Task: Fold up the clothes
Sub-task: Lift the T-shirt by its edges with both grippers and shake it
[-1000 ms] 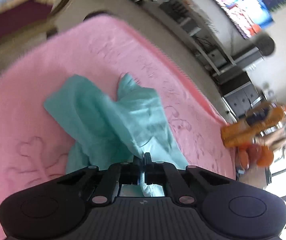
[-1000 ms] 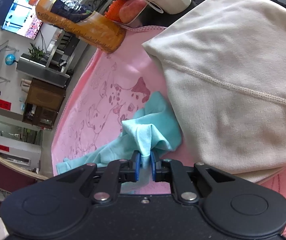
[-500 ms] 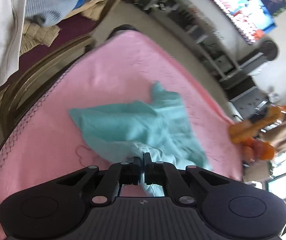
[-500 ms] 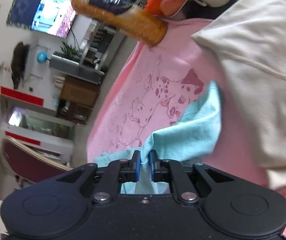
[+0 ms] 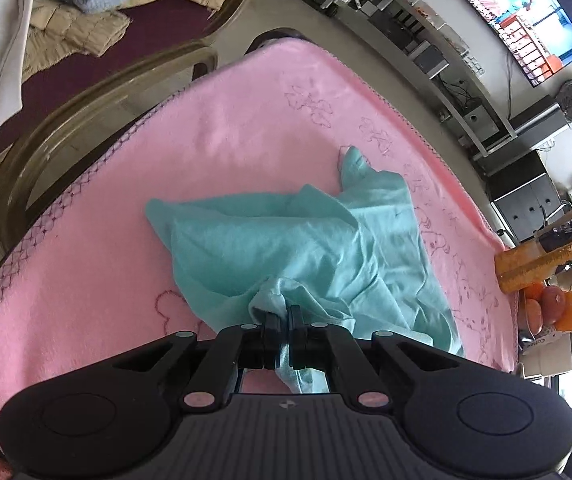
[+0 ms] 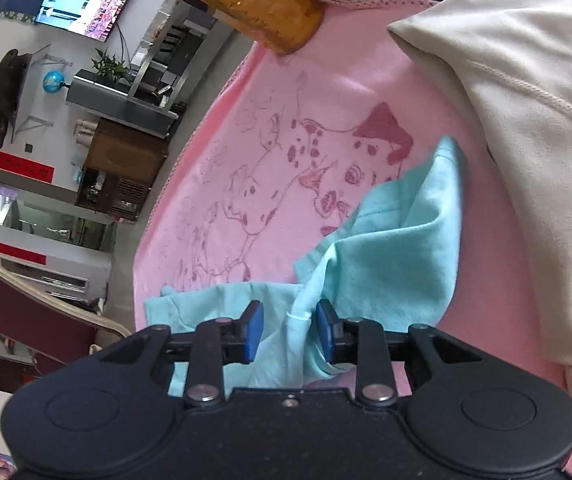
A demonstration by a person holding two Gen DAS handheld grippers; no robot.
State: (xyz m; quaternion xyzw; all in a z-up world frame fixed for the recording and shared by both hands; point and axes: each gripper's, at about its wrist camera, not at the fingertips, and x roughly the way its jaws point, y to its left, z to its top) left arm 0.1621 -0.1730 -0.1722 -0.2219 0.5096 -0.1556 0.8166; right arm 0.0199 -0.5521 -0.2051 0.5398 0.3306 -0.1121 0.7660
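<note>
The teal garment (image 5: 286, 248) is a thin, wrinkly thing lying bunched on the pink blanket (image 5: 225, 140), right next to a cream garment (image 6: 526, 120). Its long axis runs roughly corner to corner, one pointy end aimed at the far blanket edge. The left gripper (image 5: 284, 316) is pinched tight on a fold, angled down. The right gripper (image 6: 290, 322) hangs spread apart, cloth loose between the pads.

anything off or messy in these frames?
Yes. The teal garment lies crumpled and bunched on the pink blanket, not flat. The left hand-held gripper is shut on a bunched edge of it, while the right hand-held gripper stands open around a fold. No spills or damage show.
</note>
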